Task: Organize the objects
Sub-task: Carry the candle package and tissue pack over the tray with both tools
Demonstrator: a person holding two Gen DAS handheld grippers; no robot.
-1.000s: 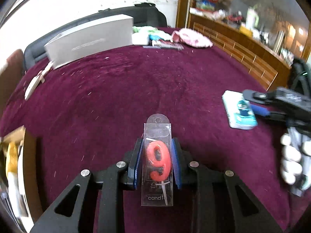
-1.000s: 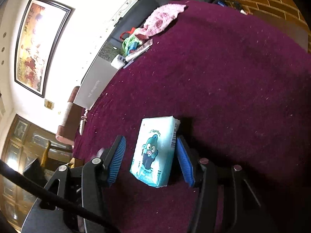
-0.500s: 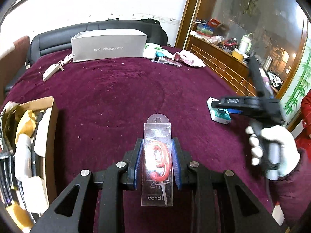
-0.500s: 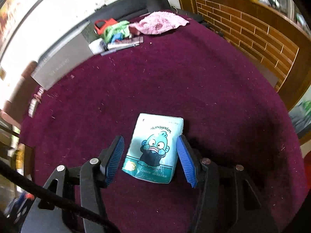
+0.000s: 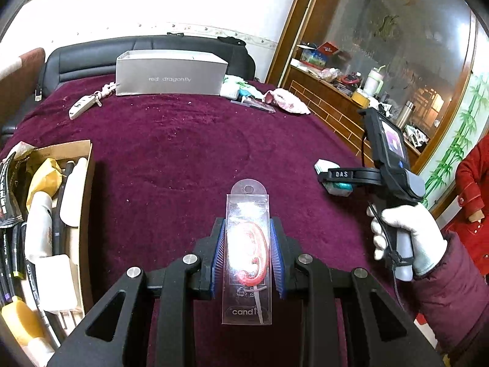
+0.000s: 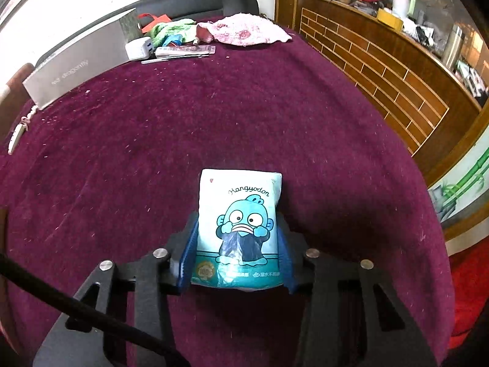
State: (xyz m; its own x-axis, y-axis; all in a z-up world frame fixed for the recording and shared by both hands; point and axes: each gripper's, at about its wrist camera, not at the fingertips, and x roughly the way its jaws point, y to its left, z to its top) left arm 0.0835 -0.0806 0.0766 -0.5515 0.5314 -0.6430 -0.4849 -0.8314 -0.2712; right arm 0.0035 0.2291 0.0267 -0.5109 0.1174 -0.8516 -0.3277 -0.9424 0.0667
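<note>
A clear packet with a red number candle (image 5: 248,202) sits upright between the blue pads of my left gripper (image 5: 247,241), which is shut on it above the maroon cloth (image 5: 183,159). A pale blue tissue pack with a cartoon fish (image 6: 240,195) lies between the pads of my right gripper (image 6: 237,244). Its jaws are closing and the pads press on the pack's two sides. In the left wrist view the right gripper (image 5: 336,180) is at the right, held by a white-gloved hand (image 5: 406,232), with the tissue pack (image 5: 325,165) in it.
An open cardboard box (image 5: 87,183) full of several items stands at the left edge. A grey box (image 5: 171,76), a key fob (image 5: 84,105), a pink cloth (image 6: 244,29) and small items lie at the far side. A wooden brick-pattern ledge (image 6: 382,70) runs along the right.
The right jaws have come in from apart onto the tissue pack, and that view has rolled upright. The left view has swung so the cardboard box shows; the candle packet stays gripped.
</note>
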